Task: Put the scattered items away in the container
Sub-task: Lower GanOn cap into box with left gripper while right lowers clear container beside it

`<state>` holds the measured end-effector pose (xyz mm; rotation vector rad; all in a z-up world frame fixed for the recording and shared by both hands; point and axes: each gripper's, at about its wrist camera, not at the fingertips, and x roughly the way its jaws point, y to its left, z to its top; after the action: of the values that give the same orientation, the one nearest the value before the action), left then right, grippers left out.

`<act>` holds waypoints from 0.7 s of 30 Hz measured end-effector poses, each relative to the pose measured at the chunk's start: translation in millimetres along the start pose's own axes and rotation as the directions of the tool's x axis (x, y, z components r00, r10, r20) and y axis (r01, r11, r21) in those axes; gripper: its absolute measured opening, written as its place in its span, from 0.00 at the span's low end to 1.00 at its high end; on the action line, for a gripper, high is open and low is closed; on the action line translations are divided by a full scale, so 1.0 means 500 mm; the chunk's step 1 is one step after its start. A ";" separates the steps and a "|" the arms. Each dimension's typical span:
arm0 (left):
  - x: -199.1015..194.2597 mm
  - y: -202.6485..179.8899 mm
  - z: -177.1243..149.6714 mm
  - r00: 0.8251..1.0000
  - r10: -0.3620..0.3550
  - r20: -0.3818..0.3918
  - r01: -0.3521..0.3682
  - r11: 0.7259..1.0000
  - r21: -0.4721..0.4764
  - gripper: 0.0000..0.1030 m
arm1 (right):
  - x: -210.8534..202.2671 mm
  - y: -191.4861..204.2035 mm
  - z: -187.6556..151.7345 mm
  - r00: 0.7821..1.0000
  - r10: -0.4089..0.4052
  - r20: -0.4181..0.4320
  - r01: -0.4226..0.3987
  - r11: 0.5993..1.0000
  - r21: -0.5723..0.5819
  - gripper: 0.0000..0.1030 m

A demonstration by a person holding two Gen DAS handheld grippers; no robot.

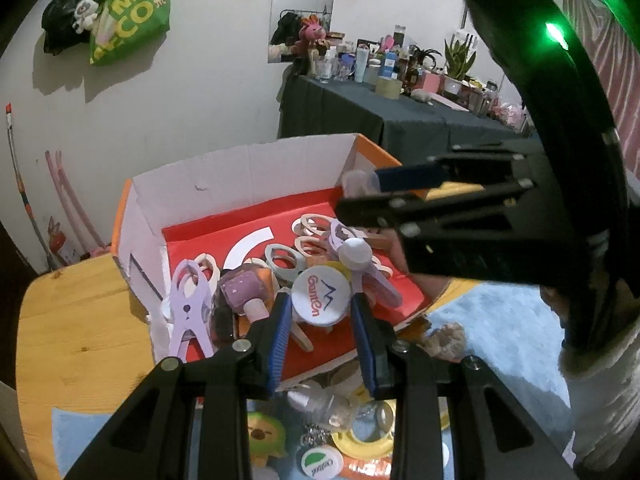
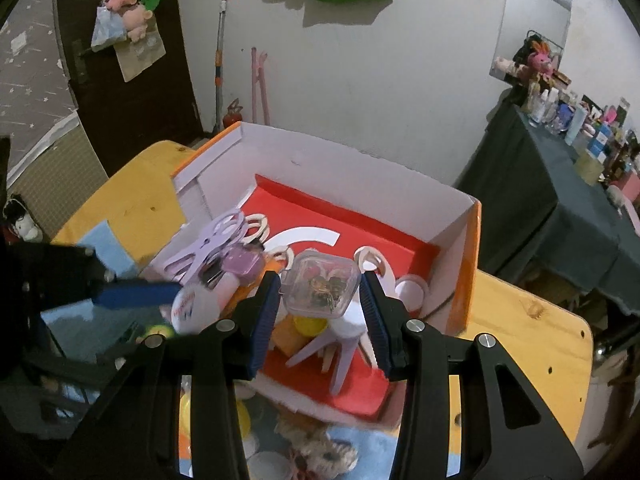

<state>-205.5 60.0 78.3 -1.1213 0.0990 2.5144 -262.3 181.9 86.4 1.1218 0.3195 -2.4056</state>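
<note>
An open cardboard box (image 1: pixel 240 176) (image 2: pixel 360 176) with white walls and a red floor stands on the wooden table. Lilac clips (image 1: pixel 188 300), beige clips (image 1: pixel 316 228) and a purple piece (image 1: pixel 244 288) lie in it. My left gripper (image 1: pixel 320 300) is shut on a white round lid (image 1: pixel 318 290) with red lettering, held over the box's near side. My right gripper (image 2: pixel 320 280) is shut on a small clear plastic case (image 2: pixel 320 290) of trinkets, also above the box. In the left wrist view the right gripper (image 1: pixel 358 194) hangs over the box's right end.
In front of the box, on a blue mat (image 1: pixel 492 320), lie a green-and-white lid (image 1: pixel 320 462), a yellow tape roll (image 1: pixel 366 436), a small bottle (image 1: pixel 320 402), an avocado toy (image 1: pixel 264 436) and a fuzzy toy (image 2: pixel 320 448). A dark-clothed table (image 1: pixel 380 116) crowded with bottles stands behind.
</note>
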 end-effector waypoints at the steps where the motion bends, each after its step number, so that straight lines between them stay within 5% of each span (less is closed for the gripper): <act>1: 0.006 0.000 0.000 1.000 0.002 -0.001 -0.002 1.000 -0.002 0.32 | 0.006 -0.002 0.004 1.000 0.000 -0.006 0.000 1.000 0.002 0.39; 21: 0.084 0.011 -0.015 0.999 0.026 -0.038 -0.028 0.998 -0.051 0.32 | 0.157 -0.029 0.022 0.982 0.025 -0.188 -0.008 0.996 0.089 0.39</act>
<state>-227.9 66.8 42.0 -1.1956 0.0602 2.5335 -321.1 165.6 33.3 1.3914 0.2670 -2.3227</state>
